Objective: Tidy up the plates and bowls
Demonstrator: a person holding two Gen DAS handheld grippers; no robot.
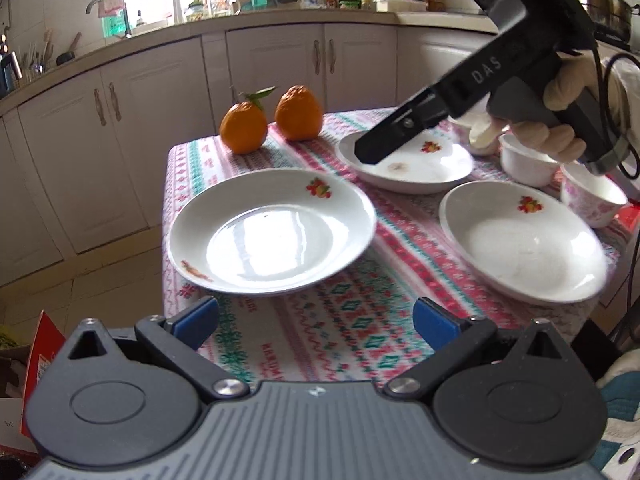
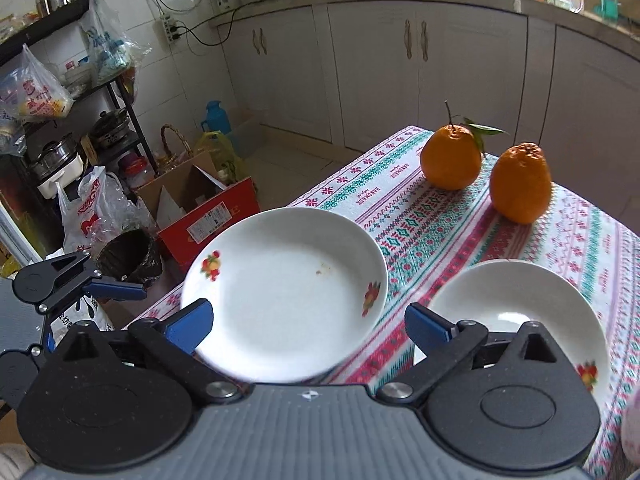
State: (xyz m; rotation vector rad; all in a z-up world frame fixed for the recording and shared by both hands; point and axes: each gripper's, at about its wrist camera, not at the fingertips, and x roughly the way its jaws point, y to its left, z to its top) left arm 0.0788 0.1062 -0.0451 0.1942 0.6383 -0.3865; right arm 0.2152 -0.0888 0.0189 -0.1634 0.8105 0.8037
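From the left wrist, the left gripper (image 1: 316, 322) hangs over the near edge of the table (image 1: 360, 344) with its blue pads spread wide and only patterned cloth between them. Just beyond the left pad sits a white plate (image 1: 272, 236), fruit print on its rim, at the table's left edge. A second plate (image 1: 524, 240) lies to the right, apart from the first, and a third (image 1: 412, 168) lies farther back between them. The right gripper (image 1: 372, 152) reaches in from the upper right, held in a gloved hand (image 1: 560, 120), its dark tip above the rim of that far plate – seen side-on, so its jaws cannot be judged here. Behind the hand stand a small white bowl (image 1: 524, 160) and a pink-patterned bowl (image 1: 592, 196), close together. Two oranges (image 1: 272, 120) sit at the far left corner.

From the right wrist, the right gripper's fingers stand fully apart, gripping nothing – they have just swung open. Between and beyond them lies the first plate (slightly blurred), overhanging the table edge. Another plate shows at the lower right, partly hidden by the right finger. The left gripper appears at the far left, also open.
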